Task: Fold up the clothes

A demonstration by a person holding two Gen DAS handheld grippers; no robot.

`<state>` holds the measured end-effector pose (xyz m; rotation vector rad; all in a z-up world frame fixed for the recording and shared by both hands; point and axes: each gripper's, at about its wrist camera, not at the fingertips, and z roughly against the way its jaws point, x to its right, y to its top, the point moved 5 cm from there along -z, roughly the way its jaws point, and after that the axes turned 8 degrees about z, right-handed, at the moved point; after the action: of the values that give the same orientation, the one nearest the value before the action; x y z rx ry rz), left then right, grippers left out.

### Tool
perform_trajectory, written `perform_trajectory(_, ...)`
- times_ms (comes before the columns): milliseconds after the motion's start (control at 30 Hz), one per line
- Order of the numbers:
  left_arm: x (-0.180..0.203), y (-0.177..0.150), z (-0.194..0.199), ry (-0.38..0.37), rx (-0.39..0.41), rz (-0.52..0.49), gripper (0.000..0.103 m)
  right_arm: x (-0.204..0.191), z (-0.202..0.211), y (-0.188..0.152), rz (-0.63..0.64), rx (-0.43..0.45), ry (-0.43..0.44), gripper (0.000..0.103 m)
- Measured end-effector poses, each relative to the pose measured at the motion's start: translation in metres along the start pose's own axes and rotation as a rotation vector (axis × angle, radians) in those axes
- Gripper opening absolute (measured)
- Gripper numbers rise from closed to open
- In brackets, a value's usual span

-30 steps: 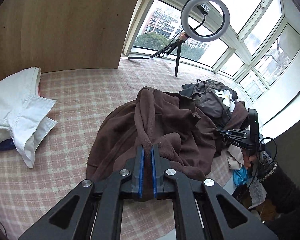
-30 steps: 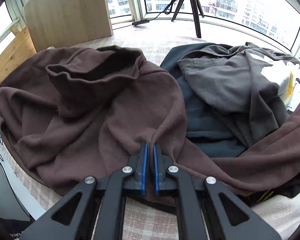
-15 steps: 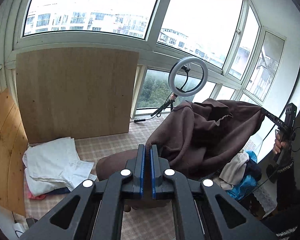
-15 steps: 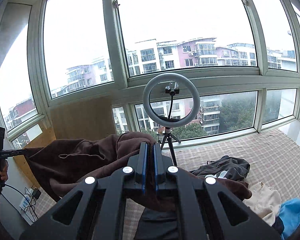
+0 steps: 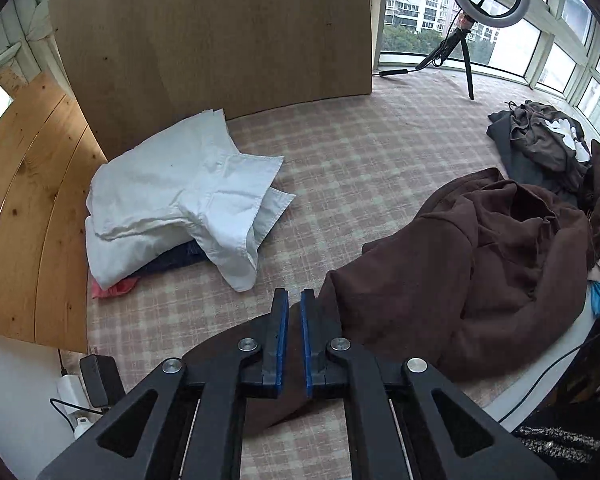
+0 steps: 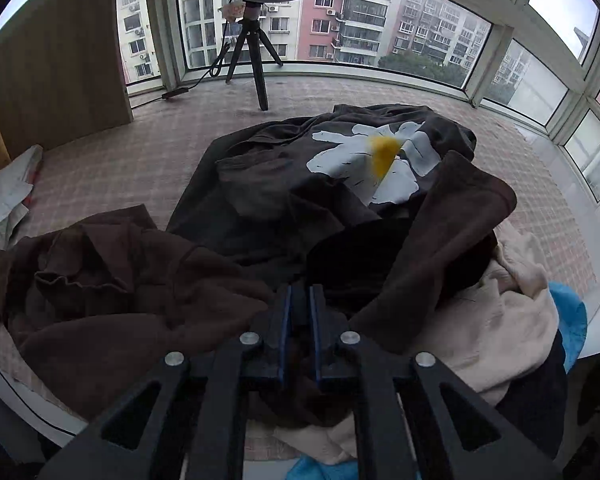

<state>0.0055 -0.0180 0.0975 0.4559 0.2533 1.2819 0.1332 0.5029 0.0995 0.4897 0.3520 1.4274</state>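
— Closest to us, what are the two tools doing?

— The left gripper has its jaws pinched nearly together on an edge of the brown hoodie; the dark fleece runs between the blue pads and hangs under them. The right gripper is just letting its jaws part, with brown fabric between them, though I cannot tell whether the pads press on it

— So which step is this?

— I'd say the spreading-out step: the hoodie has been laid on the checked surface but it sits bunched, hood and body heaped toward the right edge, one sleeve flung over the neighbouring pile. No fold has been made yet, I think

— And next?

— My guess: get that sleeve off the dark daisy-print shirt and the cream garment beside it, then drag the hem flat toward the open middle of the surface, so nothing else comes along

— Farther back?

— A white folded stack lies well apart on the left, by the wooden board, and a ring light on its tripod stands by the windows
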Motion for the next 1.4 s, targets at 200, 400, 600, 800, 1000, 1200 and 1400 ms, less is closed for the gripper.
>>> perform_trajectory(200, 0.083, -0.016, 0.007, -0.217, -0.007, -0.177, 0.010, -0.127, 0.002, 0.011, 0.293, 0.089, 0.297, 0.042)
perform_trajectory(400, 0.114, -0.021, -0.025, -0.250, -0.075, -0.225, 0.013, -0.223, -0.059, 0.024, 0.487, -0.022, 0.436, 0.055)
perform_trajectory(600, 0.114, -0.029, -0.039, -0.206, -0.075, -0.293, 0.022, -0.251, -0.084, 0.029, 0.545, -0.094, 0.481, 0.045)
perform_trajectory(800, 0.135, -0.017, -0.025, -0.179, 0.054, -0.562, 0.044, -0.246, -0.060, 0.058, 0.572, -0.048, 0.513, 0.007)
perform_trajectory(1000, 0.165, 0.003, -0.023, -0.192, 0.163, -0.818, 0.055, -0.245, -0.015, 0.096, 0.636, 0.039, 0.480, 0.007)
perform_trajectory(1200, 0.172, 0.022, -0.044, -0.293, 0.104, -0.826, 0.054, -0.235, 0.016, 0.104, 0.655, 0.091, 0.468, 0.007)
perform_trajectory(1400, 0.162, 0.036, -0.042, -0.340, 0.088, -0.748, 0.008, -0.230, 0.016, 0.121, 0.615, 0.138, 0.458, 0.007)
